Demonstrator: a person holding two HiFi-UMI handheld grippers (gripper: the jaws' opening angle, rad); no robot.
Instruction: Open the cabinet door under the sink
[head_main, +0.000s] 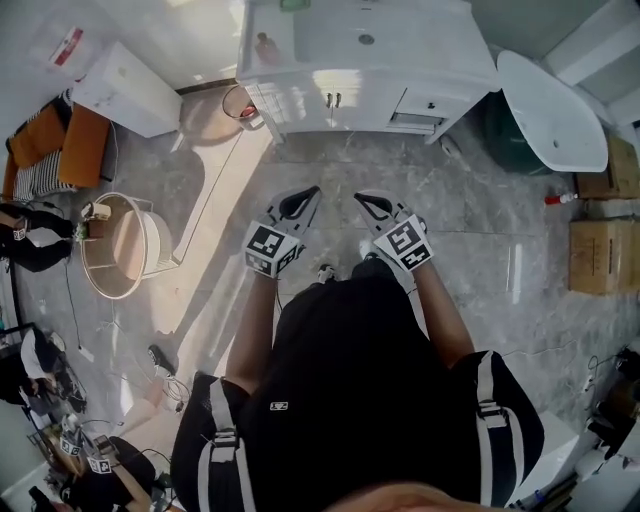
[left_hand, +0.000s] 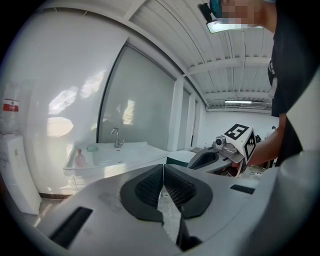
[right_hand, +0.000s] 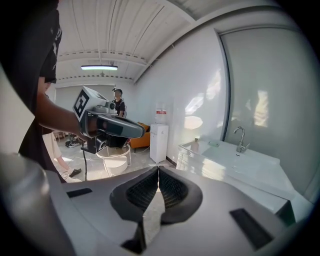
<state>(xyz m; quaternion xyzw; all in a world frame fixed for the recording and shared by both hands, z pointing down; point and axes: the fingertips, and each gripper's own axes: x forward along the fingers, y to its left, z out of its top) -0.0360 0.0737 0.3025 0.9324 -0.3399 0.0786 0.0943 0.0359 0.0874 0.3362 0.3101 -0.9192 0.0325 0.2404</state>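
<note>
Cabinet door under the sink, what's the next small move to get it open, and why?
Probably step closer to the sink cabinet and bring the right gripper toward the door handles. Both it and the left gripper have their jaws together on nothing, and a stretch of floor lies between them and the cabinet, whose front appears shut.
</note>
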